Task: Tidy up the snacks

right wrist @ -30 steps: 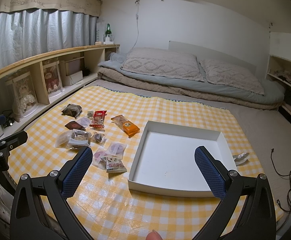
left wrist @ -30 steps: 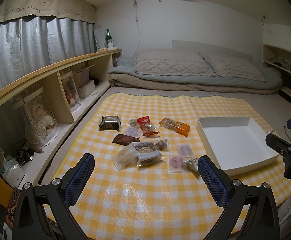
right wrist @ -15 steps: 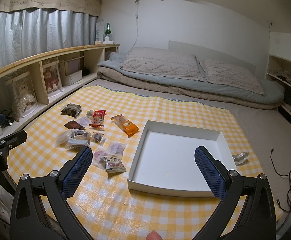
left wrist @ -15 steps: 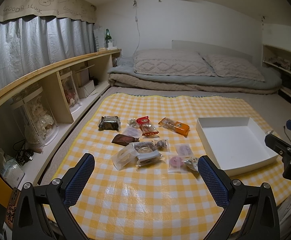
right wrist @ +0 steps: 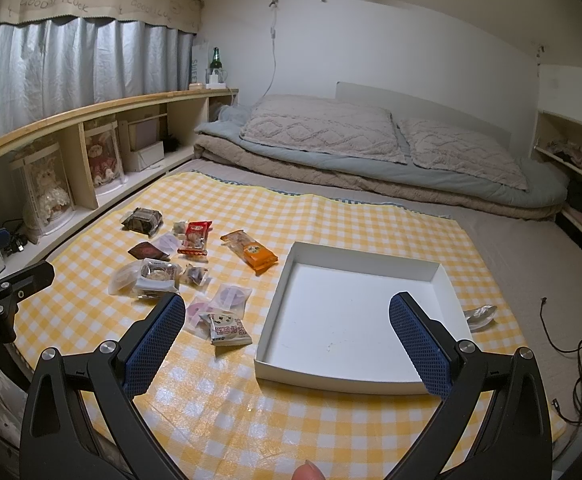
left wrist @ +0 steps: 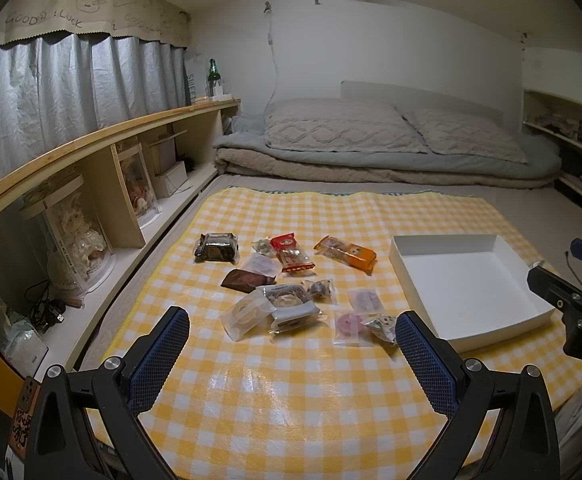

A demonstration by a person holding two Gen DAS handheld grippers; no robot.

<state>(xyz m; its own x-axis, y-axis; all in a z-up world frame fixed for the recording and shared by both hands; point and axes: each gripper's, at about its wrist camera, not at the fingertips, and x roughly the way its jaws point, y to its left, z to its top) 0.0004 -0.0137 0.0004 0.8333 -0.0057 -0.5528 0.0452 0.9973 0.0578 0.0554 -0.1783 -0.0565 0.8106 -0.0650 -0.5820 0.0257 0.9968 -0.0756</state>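
Both grippers (left wrist: 291, 344) (right wrist: 287, 320) wide apart above snacks (left wrist: 291, 280) & tray (right wrist: 371, 272)

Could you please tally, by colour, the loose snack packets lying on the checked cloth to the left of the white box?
Red packet: 1
Orange packet: 1
Dark brown or black packets: 2
Clear or pale packets: 8
Total: 12
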